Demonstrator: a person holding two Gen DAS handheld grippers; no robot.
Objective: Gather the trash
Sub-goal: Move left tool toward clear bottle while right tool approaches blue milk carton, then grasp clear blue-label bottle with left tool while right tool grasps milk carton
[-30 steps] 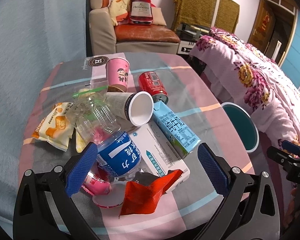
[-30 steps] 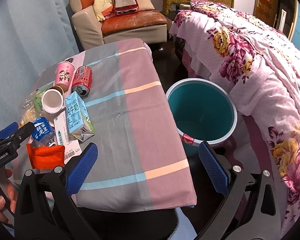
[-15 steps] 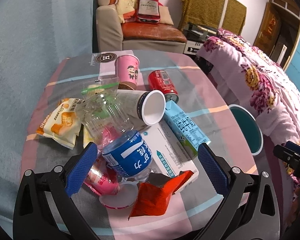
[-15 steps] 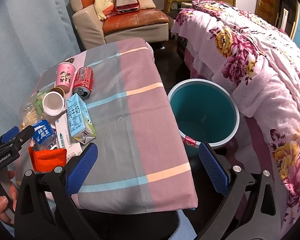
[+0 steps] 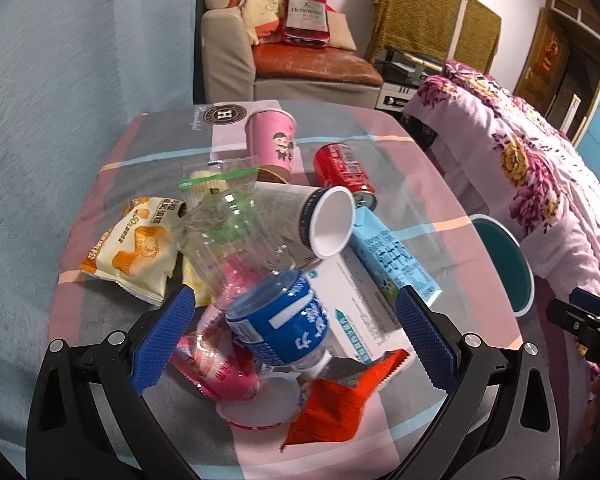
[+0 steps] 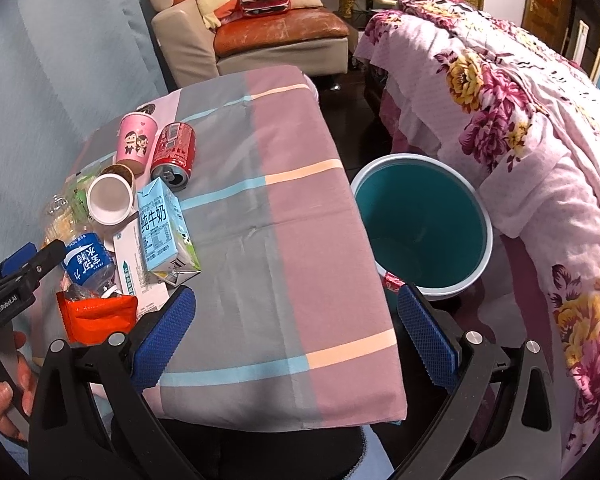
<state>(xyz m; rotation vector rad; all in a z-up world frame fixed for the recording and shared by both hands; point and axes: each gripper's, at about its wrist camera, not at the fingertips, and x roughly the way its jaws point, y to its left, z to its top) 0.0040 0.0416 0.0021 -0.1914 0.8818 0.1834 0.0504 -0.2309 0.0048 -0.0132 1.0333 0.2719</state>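
Left wrist view: left gripper (image 5: 296,320) jaws wide, nothing held, has crept closer over the blue-label bottle (image 5: 280,320), w/ red wrapper (image 5: 336,404) just below (pile's untouched otherwise). Looks like the first grab is coming. Right gripper (image 6: 296,328) also gaping, empty, hanging btwn tabletop and teal bin (image 6: 424,224) on the floor beside the table.

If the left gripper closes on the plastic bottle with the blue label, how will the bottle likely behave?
The plastic bottle looks clear and empty, so it is probably light. Its thin wall may dent under the pads. It lies tilted on other trash, so it might roll or slip sideways when touched.
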